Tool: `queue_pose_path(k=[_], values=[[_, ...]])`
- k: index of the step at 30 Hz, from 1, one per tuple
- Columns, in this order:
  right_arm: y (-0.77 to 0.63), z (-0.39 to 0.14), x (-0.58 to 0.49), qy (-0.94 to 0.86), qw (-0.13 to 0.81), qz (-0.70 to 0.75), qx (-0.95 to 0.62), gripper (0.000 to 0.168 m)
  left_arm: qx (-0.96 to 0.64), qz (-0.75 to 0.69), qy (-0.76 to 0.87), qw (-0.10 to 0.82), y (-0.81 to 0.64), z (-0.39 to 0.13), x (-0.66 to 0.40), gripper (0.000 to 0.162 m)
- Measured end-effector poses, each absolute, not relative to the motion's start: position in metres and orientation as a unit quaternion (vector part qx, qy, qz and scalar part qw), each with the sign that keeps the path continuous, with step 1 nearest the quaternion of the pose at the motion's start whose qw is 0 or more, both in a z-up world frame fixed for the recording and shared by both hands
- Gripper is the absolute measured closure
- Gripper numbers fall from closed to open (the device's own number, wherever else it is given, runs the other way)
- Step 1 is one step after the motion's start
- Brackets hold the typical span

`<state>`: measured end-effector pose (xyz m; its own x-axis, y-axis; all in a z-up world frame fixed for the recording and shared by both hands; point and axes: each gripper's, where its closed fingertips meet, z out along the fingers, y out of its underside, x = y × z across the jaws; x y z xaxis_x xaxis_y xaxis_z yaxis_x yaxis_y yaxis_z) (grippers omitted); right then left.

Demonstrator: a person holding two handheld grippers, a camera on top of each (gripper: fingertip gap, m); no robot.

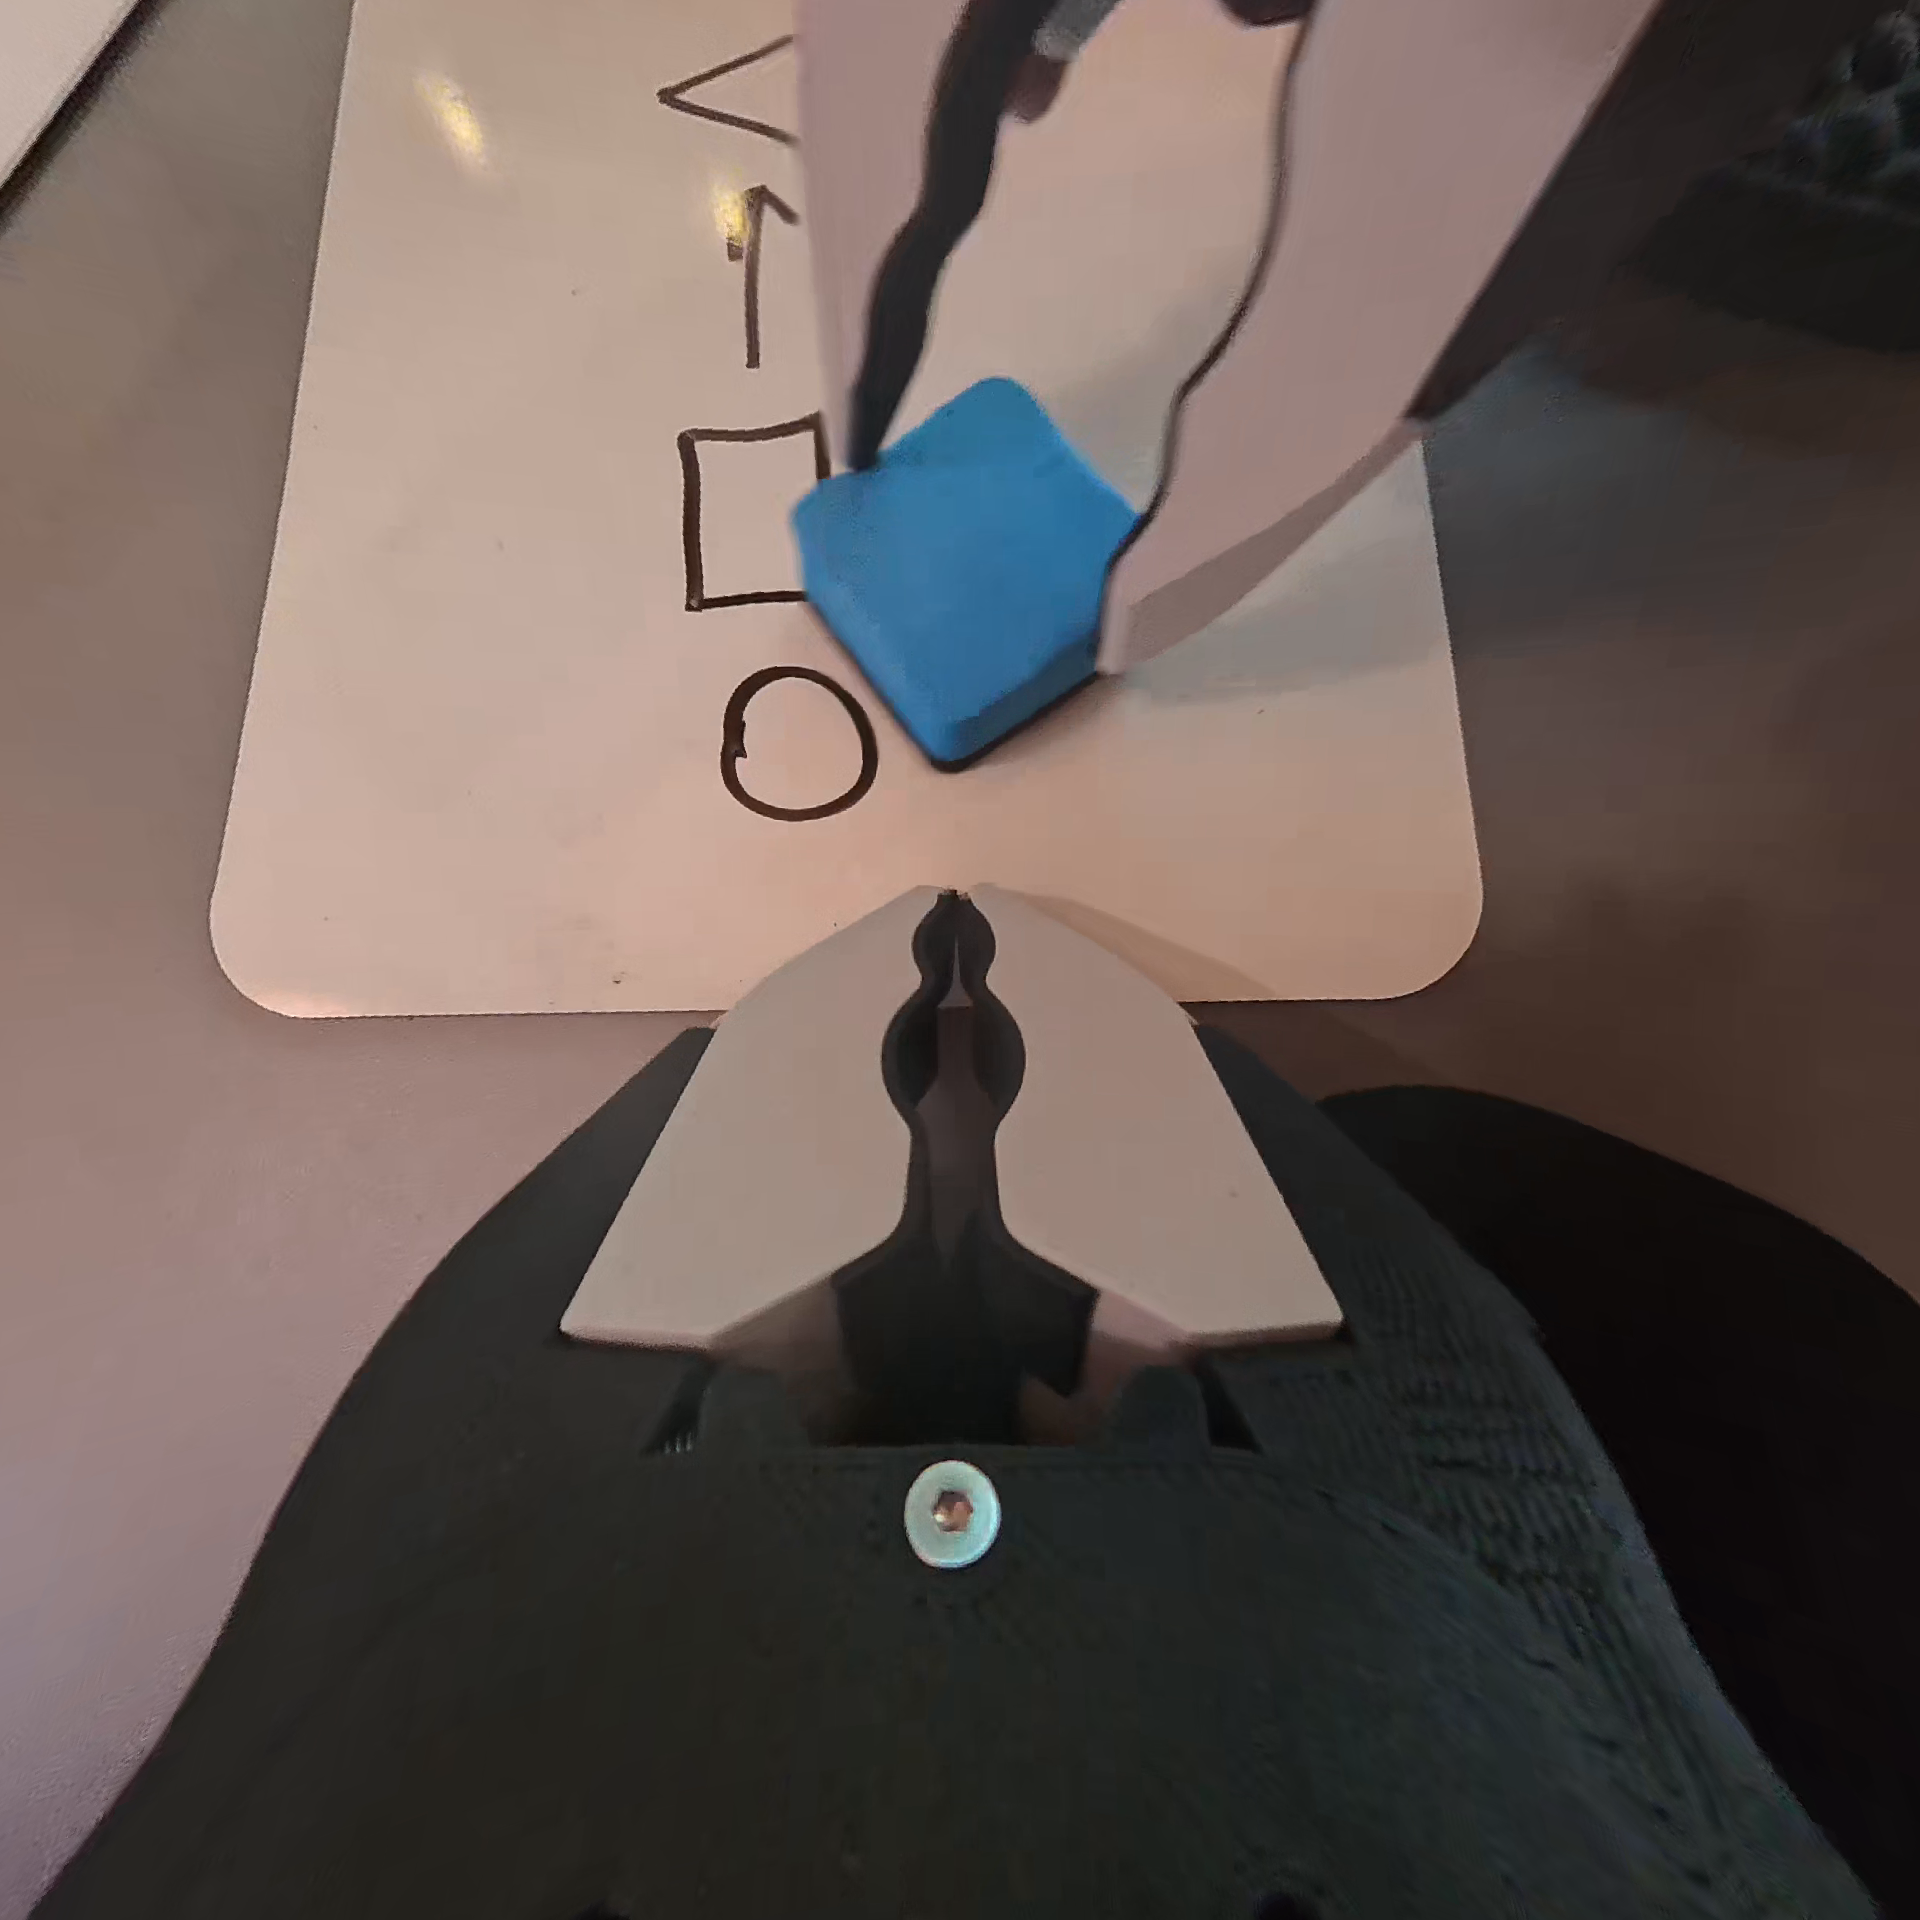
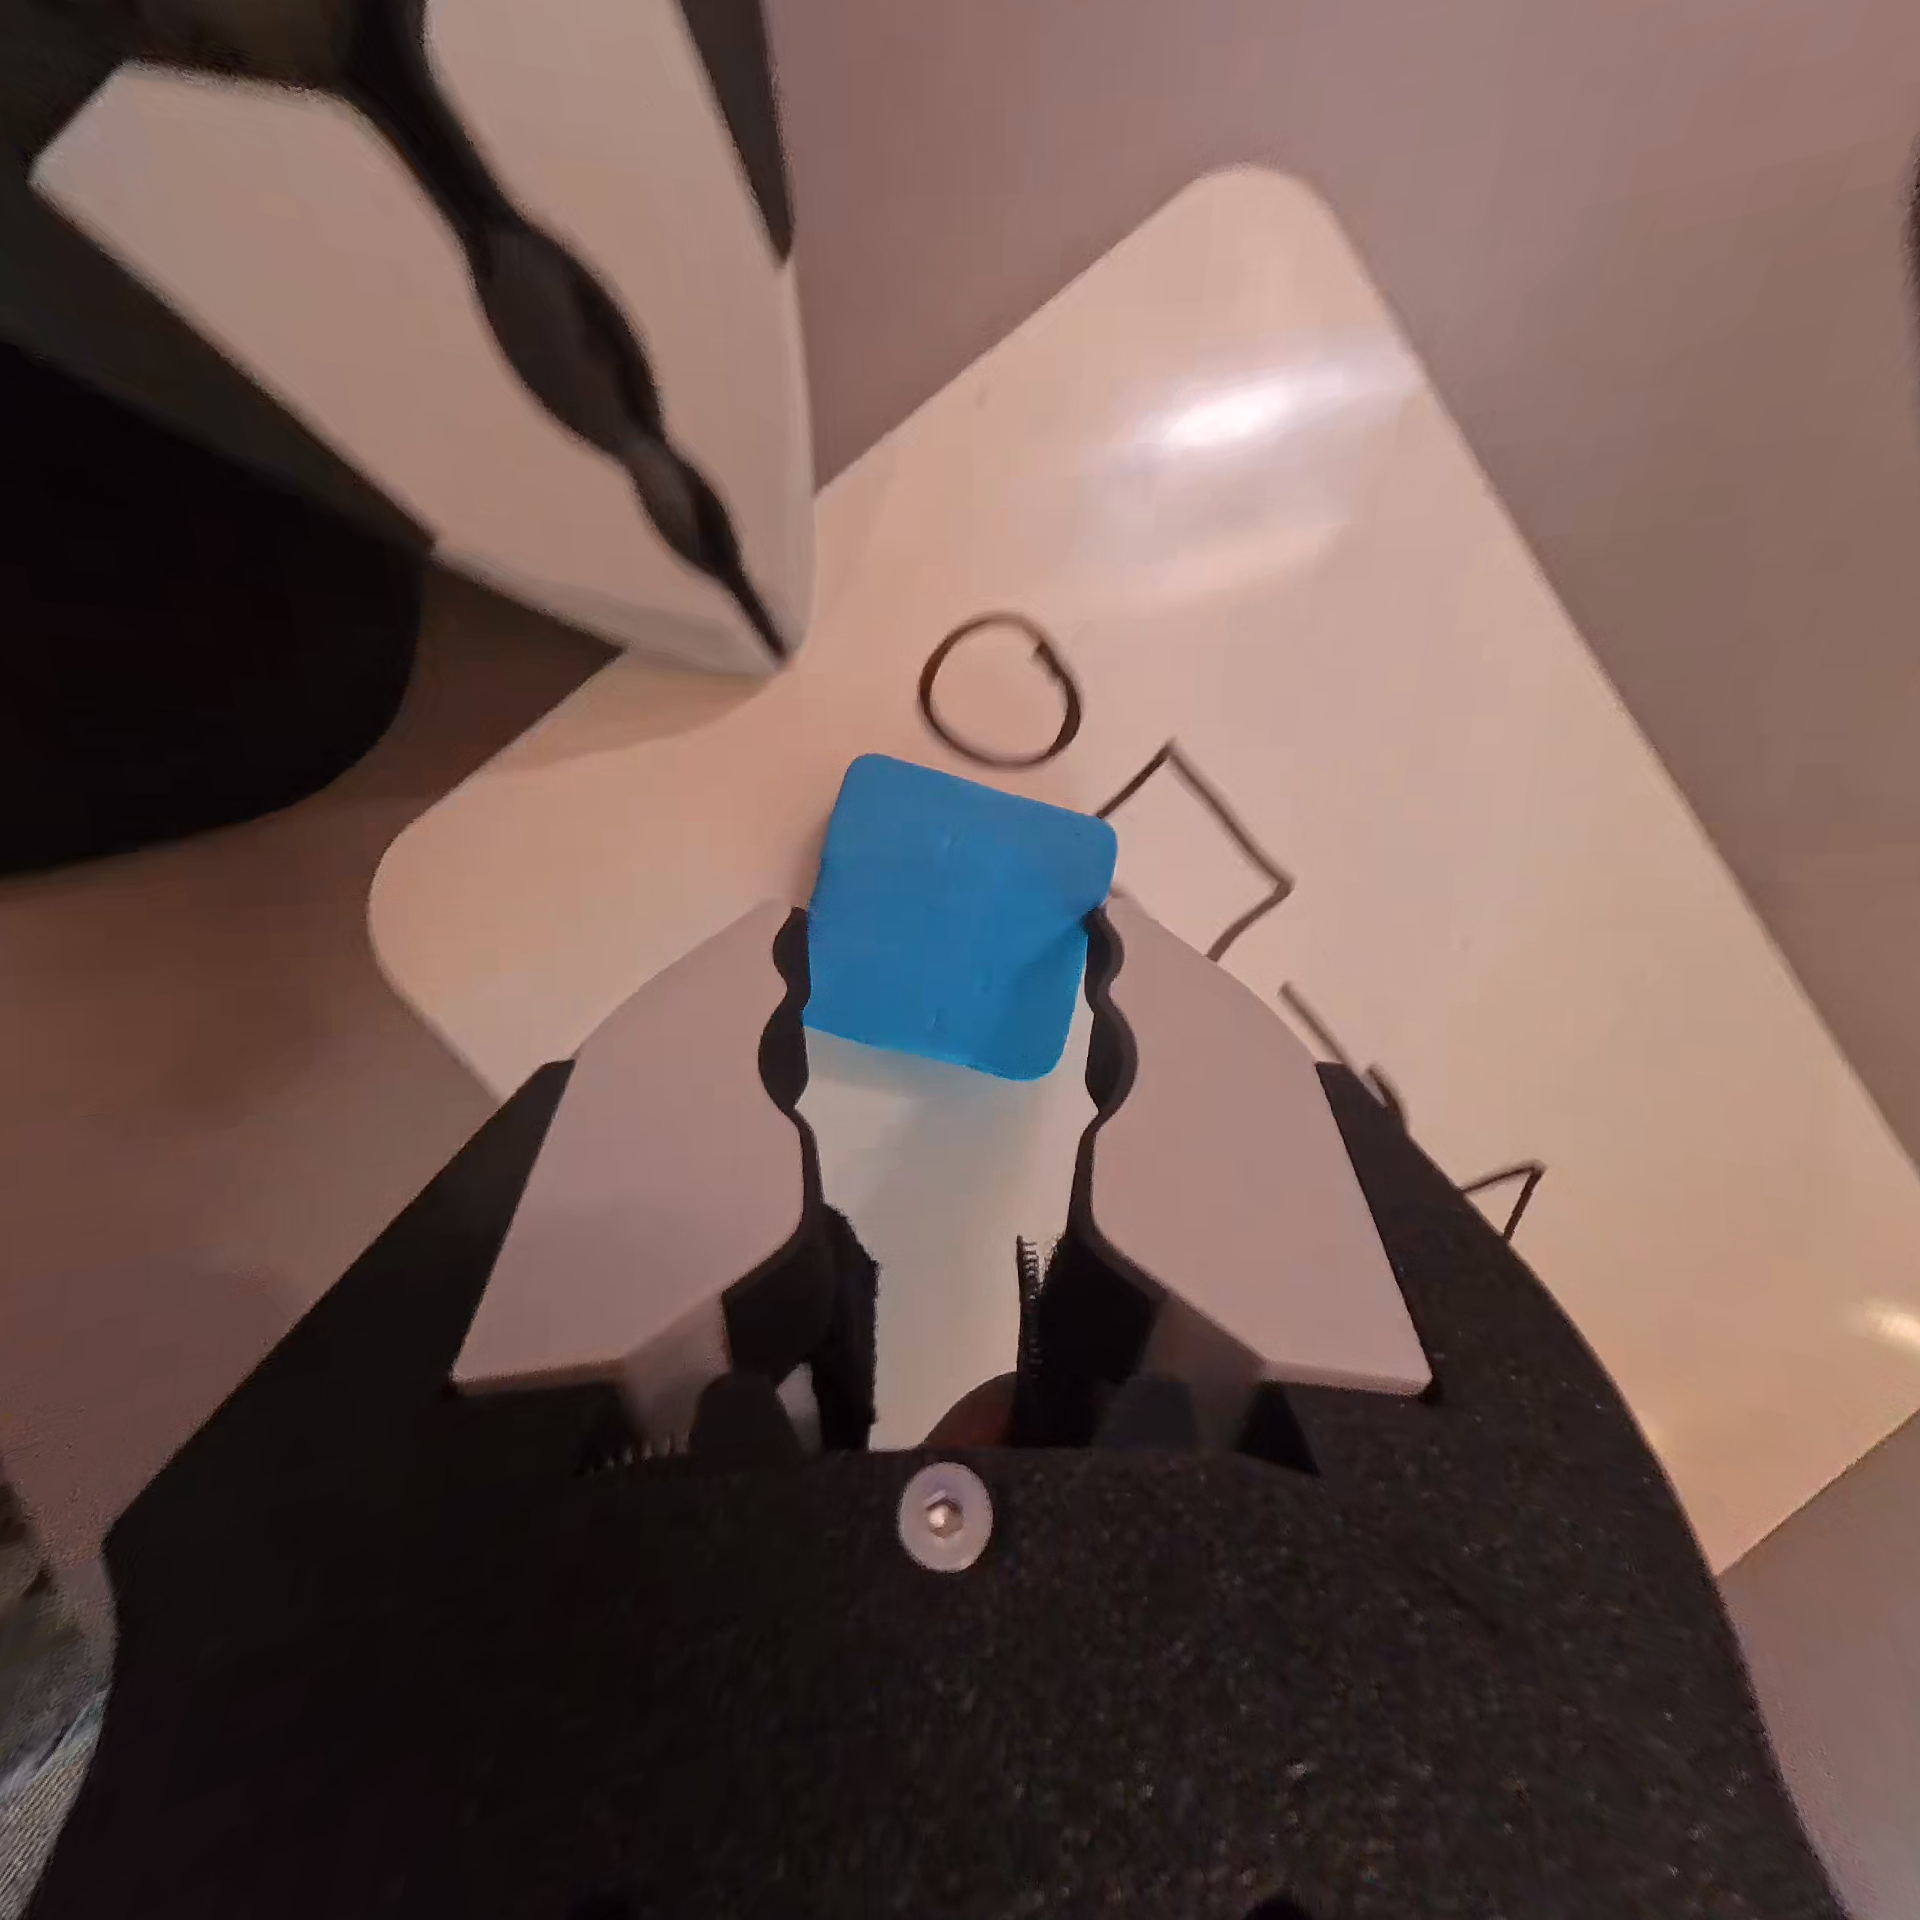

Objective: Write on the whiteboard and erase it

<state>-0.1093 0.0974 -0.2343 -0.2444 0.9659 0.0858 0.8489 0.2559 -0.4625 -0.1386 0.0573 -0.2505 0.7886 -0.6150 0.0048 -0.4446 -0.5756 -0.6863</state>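
Observation:
A white whiteboard (image 1: 499, 644) lies flat on the table, with black drawn shapes on it: a circle (image 1: 798, 743), a square (image 1: 748, 520), an arrow and a triangle. My right gripper (image 2: 945, 920) is shut on a blue eraser (image 2: 951, 914), which rests on the board beside the square and circle. In the left wrist view the right gripper (image 1: 997, 488) comes down from the top onto the eraser (image 1: 956, 571). My left gripper (image 1: 954, 896) is shut and empty, its tips at the board's near edge. It shows in the right wrist view (image 2: 769, 639) at top left.
The table surface (image 1: 125, 727) around the board is plain grey-brown. A dark rounded object (image 1: 1662, 1247) lies at the lower right of the left wrist view and also shows in the right wrist view (image 2: 187, 644).

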Motion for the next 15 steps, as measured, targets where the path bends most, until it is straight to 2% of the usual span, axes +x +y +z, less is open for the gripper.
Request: queue_pose_path(k=[4, 7, 11, 15], values=[[0.093, -0.235, -0.133, -0.796, 0.171, 0.166, -0.557, 0.118, -0.881, -0.140, 0.297, 0.341, 0.055, -0.251, -0.139, 0.161], [0.121, -0.235, -0.146, -0.763, 0.173, 0.165, -0.600, 0.118, -0.880, -0.139, 0.298, 0.342, 0.055, -0.251, -0.139, 0.160], [0.092, -0.235, -0.150, -0.797, 0.170, 0.177, -0.552, 0.118, -0.880, -0.138, 0.299, 0.343, 0.055, -0.251, -0.139, 0.160], [0.140, -0.236, -0.145, -0.756, 0.177, 0.152, -0.611, 0.119, -0.879, -0.136, 0.301, 0.344, 0.055, -0.251, -0.139, 0.160]])
